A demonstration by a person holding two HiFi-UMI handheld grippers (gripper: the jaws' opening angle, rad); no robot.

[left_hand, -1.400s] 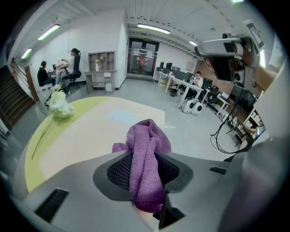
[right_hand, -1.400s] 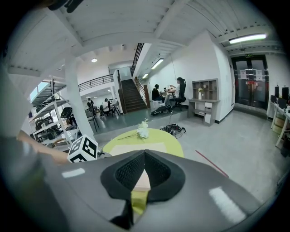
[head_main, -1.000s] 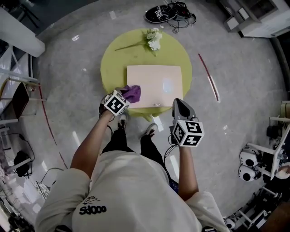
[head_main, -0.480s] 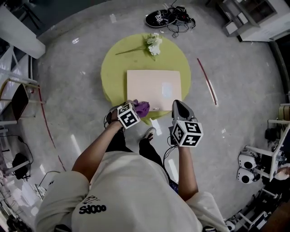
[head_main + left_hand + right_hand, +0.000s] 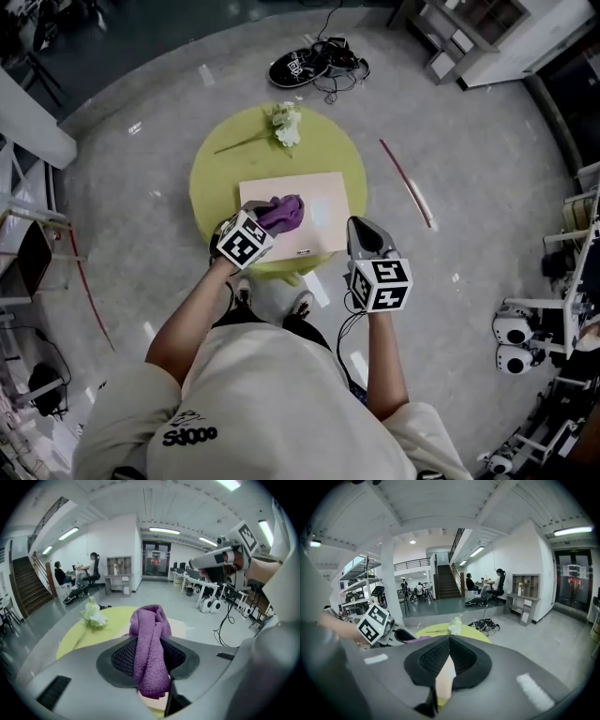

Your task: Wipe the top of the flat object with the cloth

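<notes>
flat pale pink board [image 5: 319, 211] lies on a round yellow-green table [image 5: 211, 178]. purple cloth [image 5: 286, 208] rests on its left part, clenched in the left gripper [image 5: 266, 222]. right gripper [image 5: 360, 227], jaws closed on nothing, sits just beside the board's right edge.

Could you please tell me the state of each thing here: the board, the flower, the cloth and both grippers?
board: lying flat on the round table.
flower: lying on its side, apart from the board.
purple cloth: bunched, over the board.
left gripper: jaws shut on the purple cloth.
right gripper: jaws together, holding nothing.
</notes>
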